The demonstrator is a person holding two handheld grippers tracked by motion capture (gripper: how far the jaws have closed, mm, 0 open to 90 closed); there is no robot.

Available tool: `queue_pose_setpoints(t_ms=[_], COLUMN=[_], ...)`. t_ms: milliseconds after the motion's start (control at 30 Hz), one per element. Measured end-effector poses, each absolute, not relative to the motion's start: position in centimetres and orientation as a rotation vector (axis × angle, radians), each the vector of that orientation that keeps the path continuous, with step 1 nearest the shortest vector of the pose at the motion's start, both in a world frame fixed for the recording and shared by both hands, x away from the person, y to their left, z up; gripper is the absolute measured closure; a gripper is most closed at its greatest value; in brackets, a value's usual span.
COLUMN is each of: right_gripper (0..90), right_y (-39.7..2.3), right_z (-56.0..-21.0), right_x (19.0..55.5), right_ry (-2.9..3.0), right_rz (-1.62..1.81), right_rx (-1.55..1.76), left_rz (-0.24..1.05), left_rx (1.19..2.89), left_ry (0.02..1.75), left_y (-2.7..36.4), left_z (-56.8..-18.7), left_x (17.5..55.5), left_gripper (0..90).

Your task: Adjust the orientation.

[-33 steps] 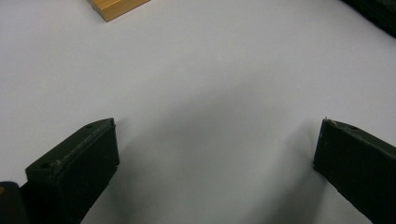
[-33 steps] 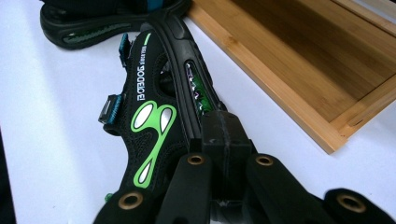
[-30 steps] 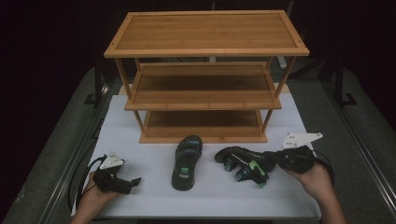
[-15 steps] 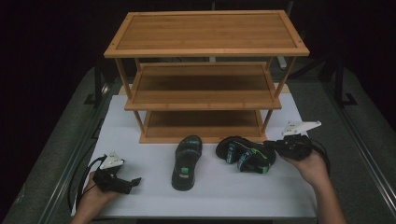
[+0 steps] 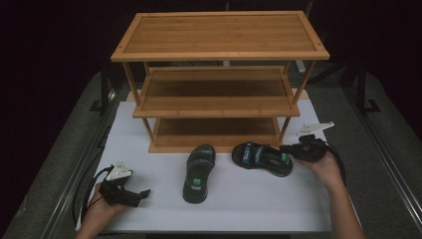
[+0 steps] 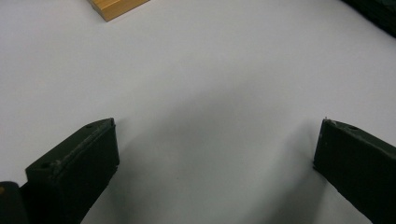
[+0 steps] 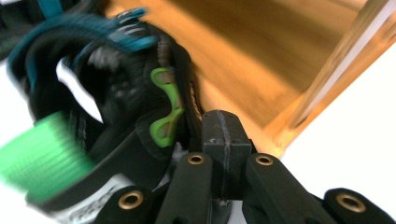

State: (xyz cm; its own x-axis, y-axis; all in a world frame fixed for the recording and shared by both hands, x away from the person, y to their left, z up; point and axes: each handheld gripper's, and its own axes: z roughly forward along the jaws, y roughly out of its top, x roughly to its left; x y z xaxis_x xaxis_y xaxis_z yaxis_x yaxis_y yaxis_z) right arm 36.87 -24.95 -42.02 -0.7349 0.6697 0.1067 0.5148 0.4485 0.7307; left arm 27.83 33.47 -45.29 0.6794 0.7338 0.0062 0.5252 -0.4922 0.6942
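- Left gripper, matt black, two-jawed, with a grey three-cornered plate on top and a looped black cable: held in the person's left hand at the 7 o'clock corner of the table. In the left gripper view its jaws stand wide apart with nothing between them, just above the bare surface.
- White table cover, smooth and flat, rectangular, laid over a grey table.
- Black strapped sandal with a green heel patch: flat on its sole at the 6 o'clock side of the cover, toe toward the shelf, well apart from the left gripper.
- Second black sandal with teal straps and a green heel tab: at 4 o'clock, lying crosswise just in front of the shelf's bottom board, heel toward the right gripper. In the right gripper view its woven straps, lime-green plastic buckle and blurred green heel tab show.
- Right gripper, black with grey plate, in the person's right hand: jaws pressed together, pinching the heel end of the teal-strapped sandal.
- Three-tier bamboo shelf, honey-coloured, slatted boards with raised rims and slim square posts: stands at 12 o'clock on the far half of the cover; all tiers bare.
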Motion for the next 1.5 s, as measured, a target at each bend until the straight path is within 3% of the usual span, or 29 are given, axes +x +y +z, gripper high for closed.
queue_pose_setpoints(t_ms=[267, 533, 767, 800, 833, 900, 933, 1167, 1333, 1467, 1500], right_gripper=[87.4, 66.6, 57.2, 57.2, 48.5, 45.2, 37.6, 26.1, 27.5, 40.1, 49.0], right_y=[-25.3, -27.1, -26.9, -26.9, -26.7, -26.6, -26.4, -24.8, -23.6, -22.9, -23.1], right_z=[-42.2, -38.4, -37.0, -37.0, -37.1, -37.3, -37.9, -39.6, -39.9, -40.1, -40.1], right_x=[36.8, 34.2, 31.4, 31.4, 30.9, 30.6, 30.4, 31.1, 31.8, 32.1, 32.1], right_ry=[2.452, 2.32, 2.362, 2.362, 2.392, 2.406, 2.427, 2.491, 2.499, 2.511, 2.513], right_rz=[1.171, 1.296, 1.303, 1.303, 1.287, 1.281, 1.253, 1.188, 1.135, 1.116, 1.123], right_rx=[1.064, 1.096, 1.013, 1.013, 0.973, 0.95, 0.922, 0.855, 0.814, 0.796, 0.811], left_rz=[0.396, 0.397, 0.398, 0.398, 0.398, 0.398, 0.398, 0.396, 0.396, 0.396, 0.396], left_rx=[2.213, 2.21, 2.212, 2.211, 2.211, 2.211, 2.212, 2.213, 2.214, 2.213, 2.213], left_ry=[0.964, 0.964, 0.963, 0.963, 0.963, 0.963, 0.963, 0.963, 0.962, 0.963, 0.963], left_y=[33.5, 33.5, 33.5, 33.5, 33.5, 33.5, 33.5, 33.5, 33.5, 33.5, 33.5], left_z=[-45.3, -45.3, -45.3, -45.3, -45.3, -45.3, -45.3, -45.3, -45.3, -45.3, -45.3], left_x=[27.8, 27.8, 27.8, 27.8, 27.8, 27.8, 27.8, 27.8, 27.8, 27.8, 27.8], left_gripper=[0.0, 0.0, 0.0, 0.0, 0.0, 0.0, 0.0, 0.0, 0.0, 0.0, 0.0])
